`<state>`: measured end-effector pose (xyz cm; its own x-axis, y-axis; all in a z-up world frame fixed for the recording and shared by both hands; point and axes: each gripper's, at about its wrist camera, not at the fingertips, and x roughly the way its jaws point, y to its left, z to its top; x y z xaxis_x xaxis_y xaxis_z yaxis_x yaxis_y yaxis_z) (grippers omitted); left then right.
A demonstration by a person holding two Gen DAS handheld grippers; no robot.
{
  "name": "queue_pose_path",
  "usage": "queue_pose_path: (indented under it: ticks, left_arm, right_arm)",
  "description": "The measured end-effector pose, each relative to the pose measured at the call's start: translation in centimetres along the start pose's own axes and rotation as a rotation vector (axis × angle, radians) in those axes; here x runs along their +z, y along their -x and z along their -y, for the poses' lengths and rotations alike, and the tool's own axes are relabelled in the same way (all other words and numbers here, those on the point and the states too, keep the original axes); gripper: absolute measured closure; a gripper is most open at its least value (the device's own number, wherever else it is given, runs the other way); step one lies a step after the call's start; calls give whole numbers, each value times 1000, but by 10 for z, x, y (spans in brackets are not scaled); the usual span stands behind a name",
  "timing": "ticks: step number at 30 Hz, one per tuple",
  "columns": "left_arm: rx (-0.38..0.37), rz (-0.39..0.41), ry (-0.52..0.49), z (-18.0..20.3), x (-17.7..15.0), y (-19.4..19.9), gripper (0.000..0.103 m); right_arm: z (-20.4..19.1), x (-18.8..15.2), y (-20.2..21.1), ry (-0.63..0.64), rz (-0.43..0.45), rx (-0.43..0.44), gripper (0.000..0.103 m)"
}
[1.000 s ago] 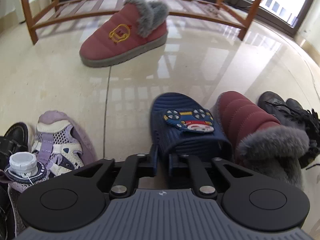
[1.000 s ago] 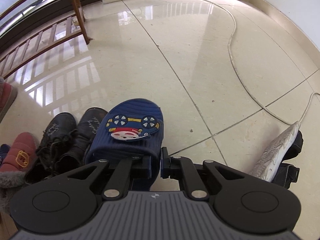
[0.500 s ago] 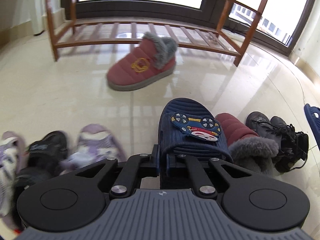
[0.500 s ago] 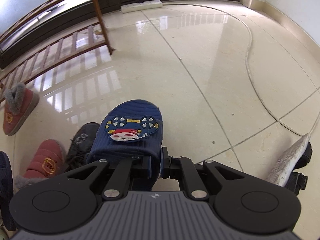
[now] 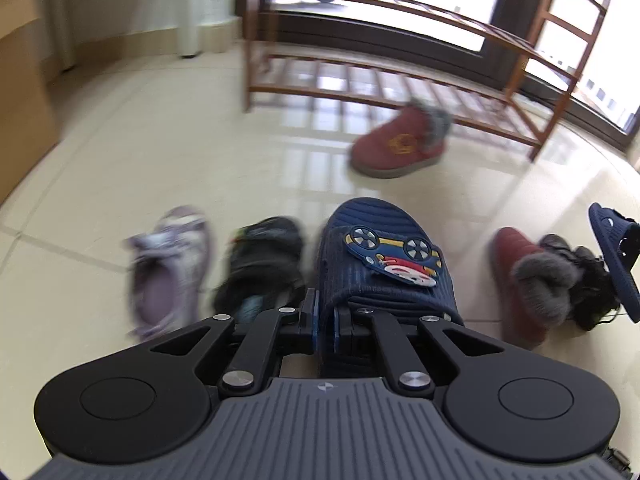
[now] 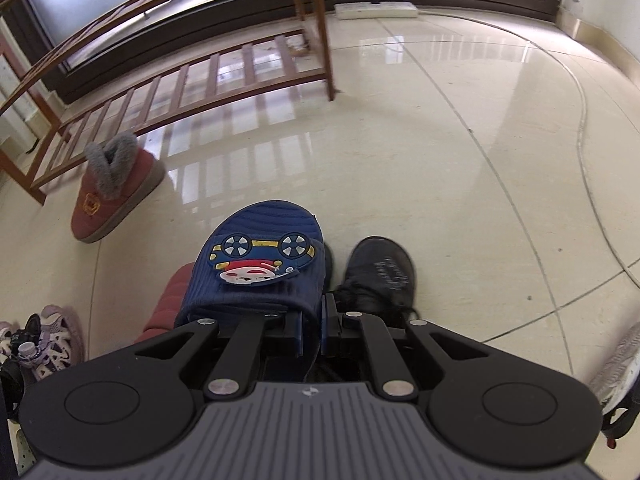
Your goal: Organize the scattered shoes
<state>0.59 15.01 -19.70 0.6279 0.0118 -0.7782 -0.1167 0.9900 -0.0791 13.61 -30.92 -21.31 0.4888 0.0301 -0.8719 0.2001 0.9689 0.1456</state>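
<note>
Both lifted higher than a second ago, rack nearer. Left gripper [image 5: 325, 316] clamped on blue slipper [image 5: 380, 256]; right gripper [image 6: 323, 324] pinching its twin [image 6: 260, 268]. Wooden shoe rack [image 5: 400, 88] ahead; white cable [image 6: 584, 128] only in right view.

A home entryway by glazed doors: glossy cream floor tiles [image 6: 460, 160], a slatted wooden shoe rack [image 5: 400, 80] against the dark door frame, and household footwear strewn about, including a fur-cuffed red boot [image 5: 396, 146] and children's sandals [image 5: 168, 268]. A white power strip [image 6: 376, 10] with its cable lies along the threshold.
</note>
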Motion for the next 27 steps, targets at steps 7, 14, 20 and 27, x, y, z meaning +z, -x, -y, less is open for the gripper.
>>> queue_pose_path:
  ticks: [7, 14, 20, 27]
  left_arm:
    - [136, -24, 30, -67, -24, 19, 95]
    - [224, -68, 6, -125, -47, 17, 95]
    - [234, -99, 8, -153, -63, -3, 95]
    - [245, -135, 10, -185, -81, -27, 95]
  right_arm:
    - [-46, 3, 0, 61, 8, 36, 93]
    - [-94, 13, 6, 132, 13, 77, 93]
    - [-127, 13, 4, 174, -8, 112, 93]
    - [-154, 13, 4, 212, -25, 137, 93]
